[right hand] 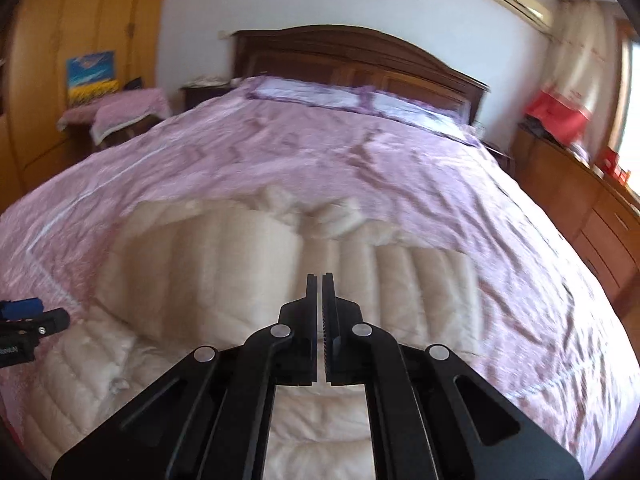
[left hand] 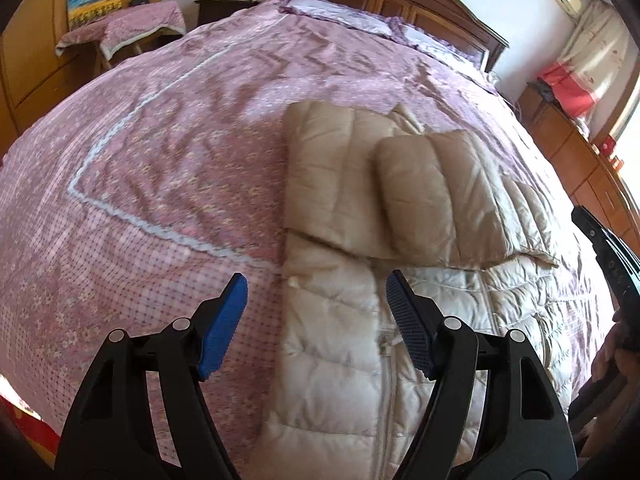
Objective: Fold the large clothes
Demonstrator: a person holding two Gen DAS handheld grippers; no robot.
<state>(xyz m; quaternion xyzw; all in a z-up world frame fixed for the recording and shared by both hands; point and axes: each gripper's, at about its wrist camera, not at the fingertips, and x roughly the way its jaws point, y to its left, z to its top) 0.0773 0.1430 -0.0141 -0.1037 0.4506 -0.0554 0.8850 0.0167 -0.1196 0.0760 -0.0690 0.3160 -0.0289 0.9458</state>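
Observation:
A large beige quilted down jacket [left hand: 360, 216] lies on the pink bed, its upper part and sleeves folded over the body. It also shows, blurred, in the right wrist view [right hand: 224, 264]. My left gripper [left hand: 316, 300] is open and empty, hovering above the jacket's left edge near the zipper. My right gripper [right hand: 322, 280] is shut with nothing between its jaws, held above the jacket's middle. The right gripper shows at the right edge of the left wrist view [left hand: 612, 256]. The left gripper shows at the left edge of the right wrist view [right hand: 24, 312].
The bed carries a pink floral cover [left hand: 160, 152] with pillows [right hand: 320, 96] at a dark wooden headboard [right hand: 352, 56]. A covered side table [left hand: 120, 28] stands far left. A wooden dresser [right hand: 600, 216] runs along the right wall.

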